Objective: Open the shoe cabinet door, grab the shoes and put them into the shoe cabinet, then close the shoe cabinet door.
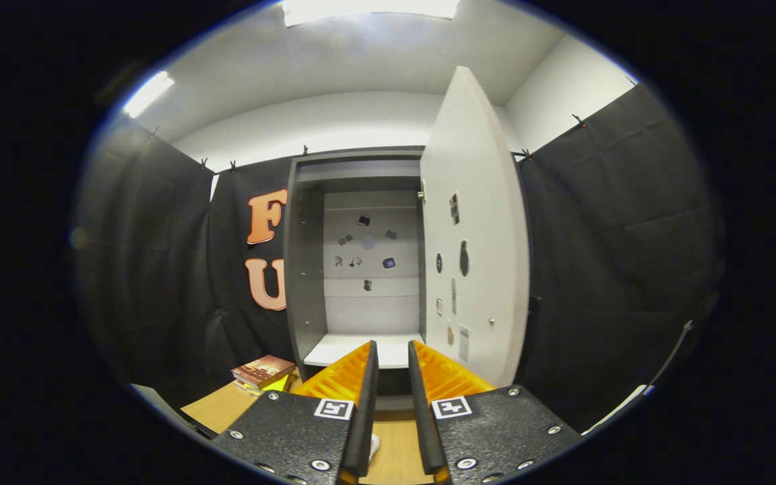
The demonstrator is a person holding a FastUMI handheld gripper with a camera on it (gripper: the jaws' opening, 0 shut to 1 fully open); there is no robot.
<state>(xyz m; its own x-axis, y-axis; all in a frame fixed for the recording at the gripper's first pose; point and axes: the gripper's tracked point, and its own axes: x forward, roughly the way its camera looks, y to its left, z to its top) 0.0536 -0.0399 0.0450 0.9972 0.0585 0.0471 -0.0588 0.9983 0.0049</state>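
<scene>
Fingers [393,364] stand a narrow gap apart with nothing between them, aimed level at the open shoe cabinet [361,263] beyond. Its door [475,242] is swung wide to the right, small stickers dotting its inner face; marks on the cabinet's back panel are too small to make out. A bare shelf [337,350] lies just past the fingertips. Low between the fingers, a sliver of something white [375,444], possibly a shoe, rests on the wooden floor [226,407], mostly hidden. Books [263,370] lie stacked to the left.
</scene>
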